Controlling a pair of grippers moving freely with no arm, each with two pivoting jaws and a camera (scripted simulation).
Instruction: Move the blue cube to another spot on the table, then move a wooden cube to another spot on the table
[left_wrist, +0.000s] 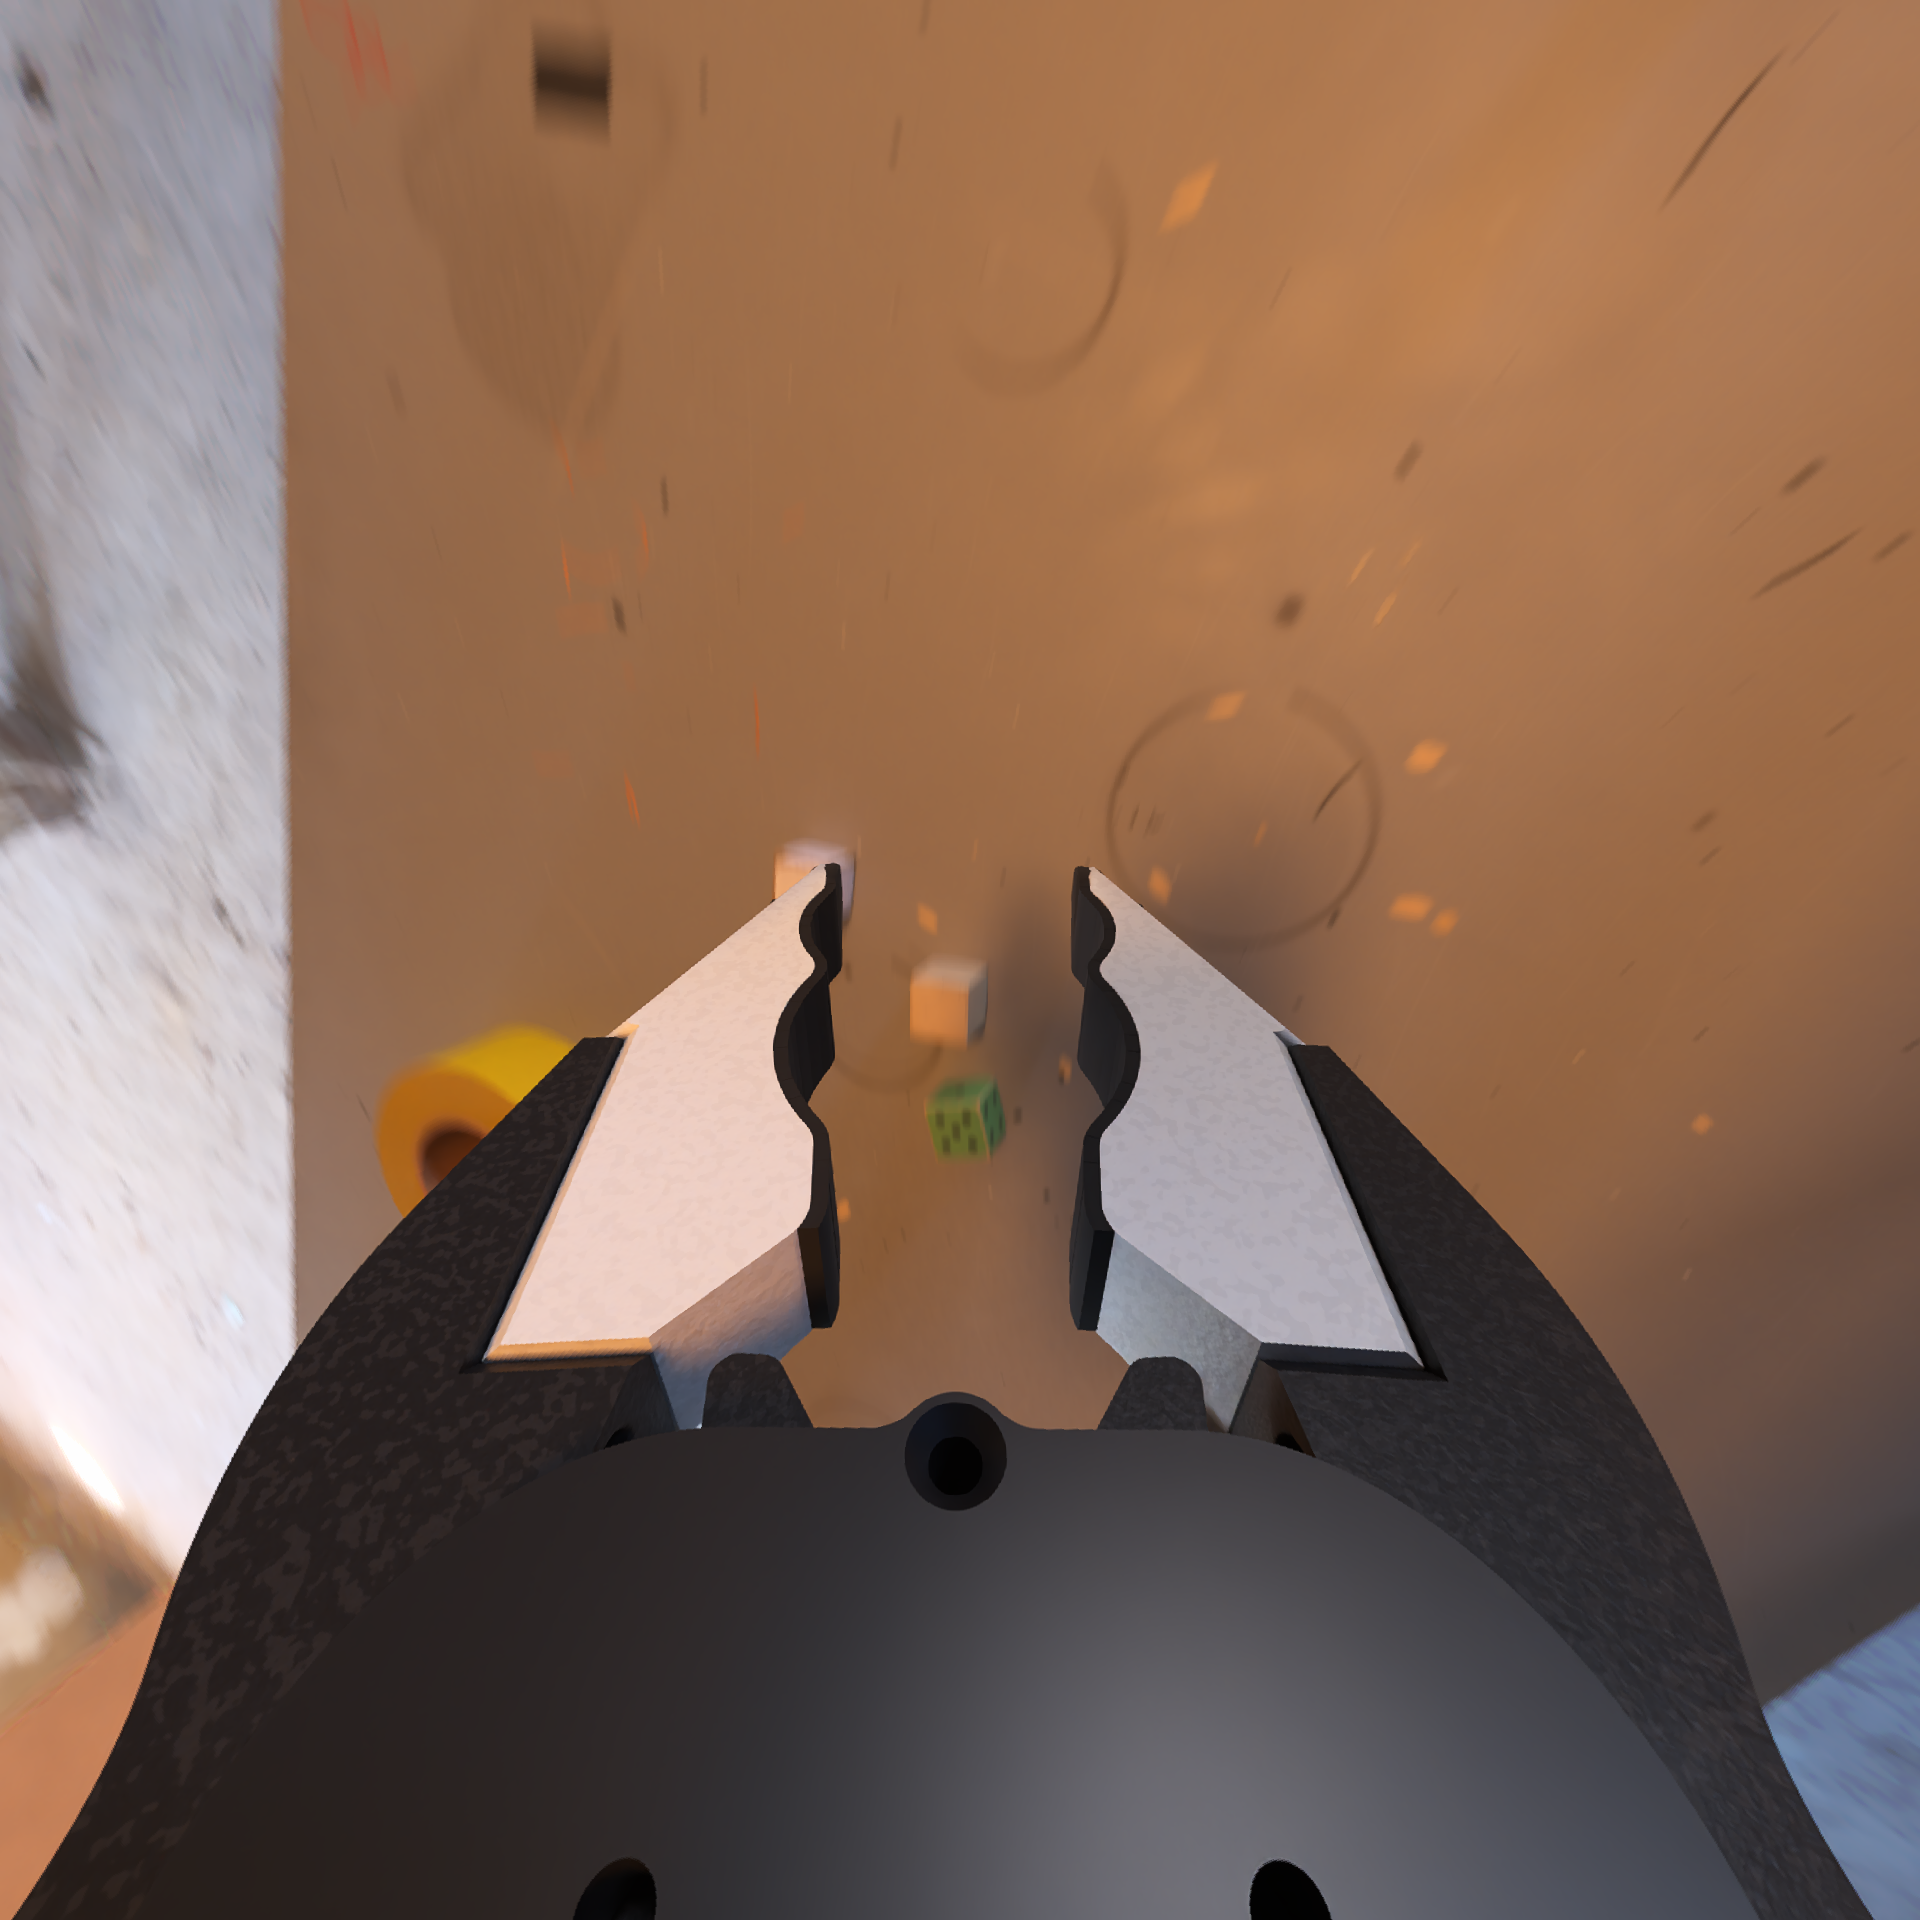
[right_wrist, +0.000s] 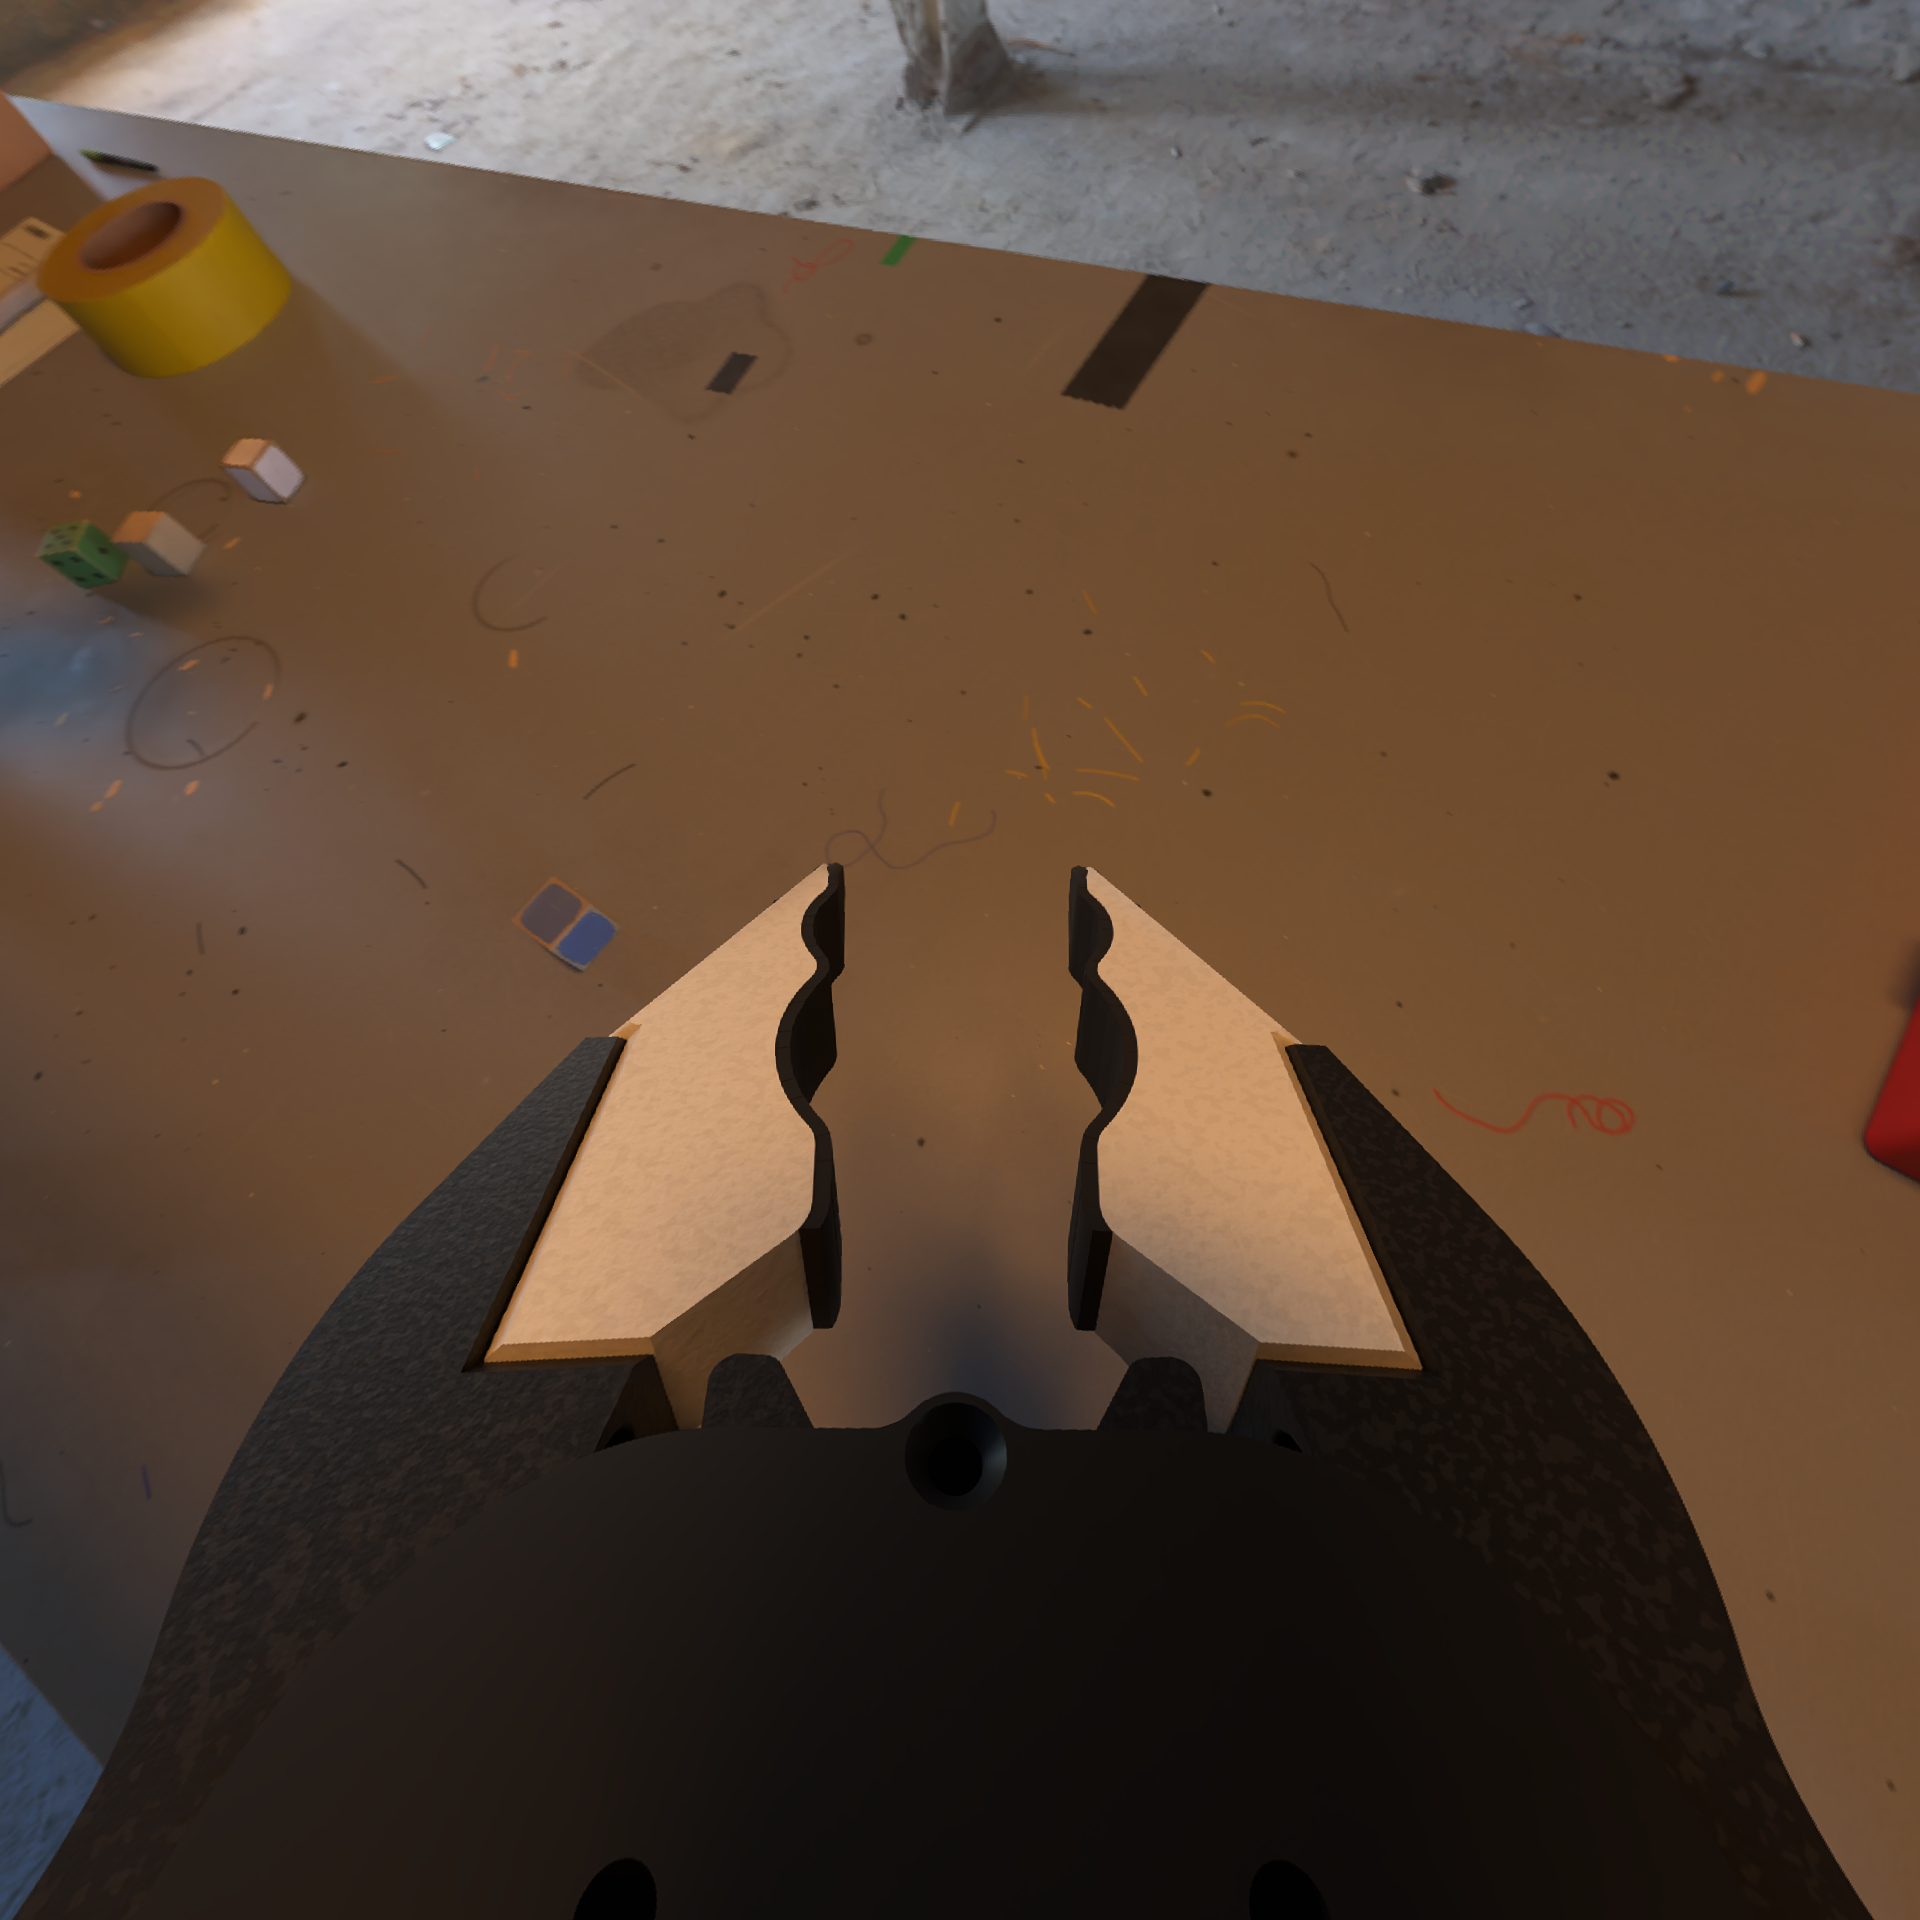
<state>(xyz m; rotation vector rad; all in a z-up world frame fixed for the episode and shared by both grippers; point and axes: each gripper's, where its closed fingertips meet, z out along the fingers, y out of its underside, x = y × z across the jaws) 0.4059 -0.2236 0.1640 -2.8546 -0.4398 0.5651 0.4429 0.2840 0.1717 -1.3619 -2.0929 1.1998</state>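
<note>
My left gripper (left_wrist: 956, 878) is open and empty above the brown table (left_wrist: 1455, 520); this view is blurred. One wooden cube (left_wrist: 948, 1000) lies on the table between its fingers. A second wooden cube (left_wrist: 805, 862) is partly hidden behind the left fingertip. In the right wrist view the same two wooden cubes (right_wrist: 265, 470) (right_wrist: 158, 542) sit far left. A small blue cube (right_wrist: 569, 923) lies on the table left of my right gripper (right_wrist: 956, 878), which is open and empty. The blue cube does not show in the left wrist view.
A green die (left_wrist: 966, 1117) (right_wrist: 83, 553) sits next to the wooden cubes. A yellow tape roll (left_wrist: 457, 1101) (right_wrist: 166, 275) stands near the table's edge. A red object (right_wrist: 1896, 1122) pokes in at the right. A black strip (right_wrist: 1132, 343) marks the far edge.
</note>
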